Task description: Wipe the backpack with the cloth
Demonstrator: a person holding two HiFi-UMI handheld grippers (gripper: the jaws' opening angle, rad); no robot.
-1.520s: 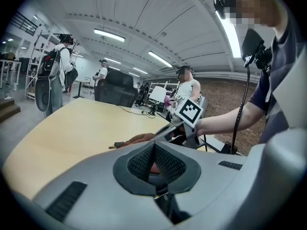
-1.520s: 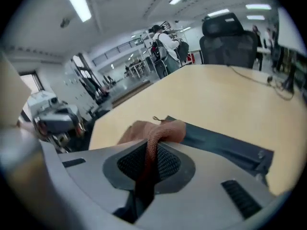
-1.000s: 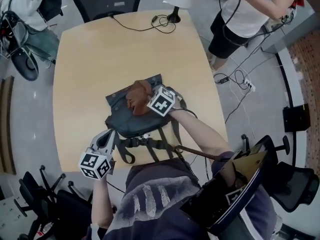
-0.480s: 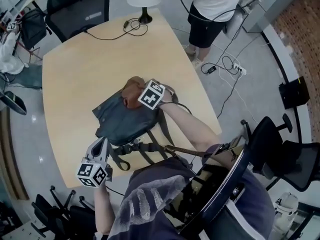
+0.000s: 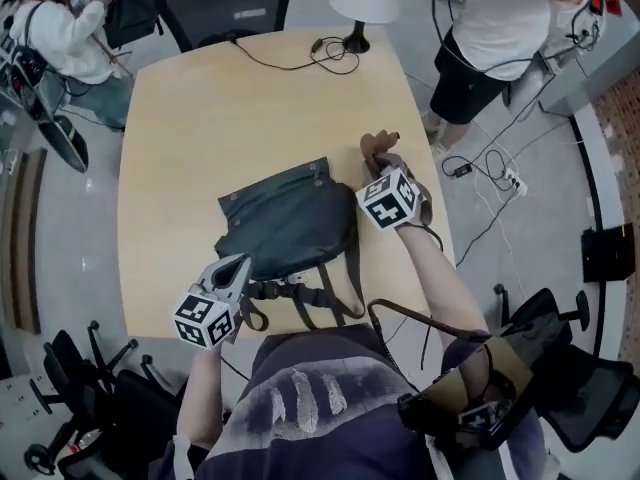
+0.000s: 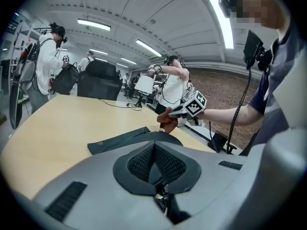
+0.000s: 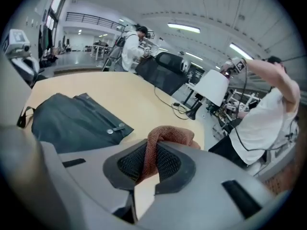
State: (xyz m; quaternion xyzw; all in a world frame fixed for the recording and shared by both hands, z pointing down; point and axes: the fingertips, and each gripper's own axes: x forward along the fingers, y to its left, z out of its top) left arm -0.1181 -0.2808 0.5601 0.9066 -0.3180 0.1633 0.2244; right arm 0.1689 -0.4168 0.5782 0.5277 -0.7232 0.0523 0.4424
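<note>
Clamps the brown cloth [image 5: 374, 148] in the right gripper [image 5: 384, 166], just off the backpack's [image 5: 290, 223] right edge. Holds the left gripper [image 5: 237, 265] pressed closed, empty, at the backpack's near-left corner.

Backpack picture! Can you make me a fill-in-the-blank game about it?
1. The right hand-held gripper pinches a cloth whose colour is ____.
2. The backpack lies flat on the wooden ____.
3. The left hand-held gripper is shut and holds ____.
4. In the head view, the cloth is held to the ____ of the backpack.

Missing words: brown; table; nothing; right.
</note>
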